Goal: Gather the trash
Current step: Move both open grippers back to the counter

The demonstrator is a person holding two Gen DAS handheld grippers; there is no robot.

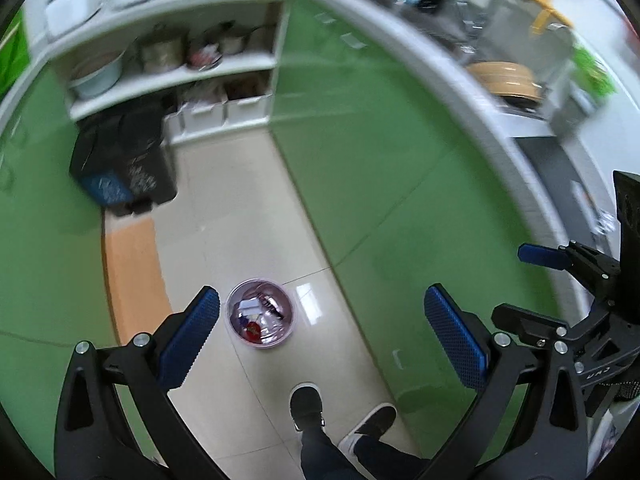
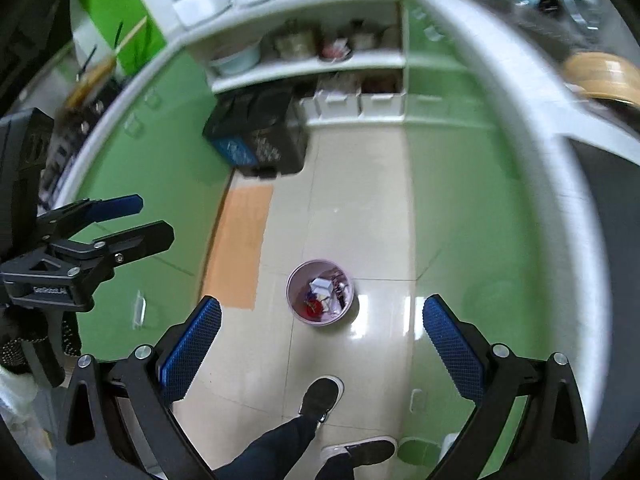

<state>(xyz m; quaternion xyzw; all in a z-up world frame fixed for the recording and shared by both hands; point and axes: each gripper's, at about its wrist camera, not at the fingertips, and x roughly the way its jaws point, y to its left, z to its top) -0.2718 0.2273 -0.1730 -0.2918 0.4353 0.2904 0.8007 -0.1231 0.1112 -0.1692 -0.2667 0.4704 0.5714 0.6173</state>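
Approaching the small pink wastebasket (image 1: 260,314) called, by judgement, for lowering squarely over its rim before closing on it. Left tongs (image 1: 320,336) and right tongs (image 2: 322,344) both stood spread wide, gripping nothing. Wastebasket: round, on the tiled floor (image 1: 248,208) between green cabinets (image 1: 360,160), holding white scraps and a red item.

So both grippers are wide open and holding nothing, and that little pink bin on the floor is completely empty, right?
Not quite. The pink bin is not empty: the right wrist view shows white paper scraps, something red and a dark wrapper inside it, and the left wrist view agrees. The rest holds: the left gripper and the right gripper are both wide open and hold nothing.
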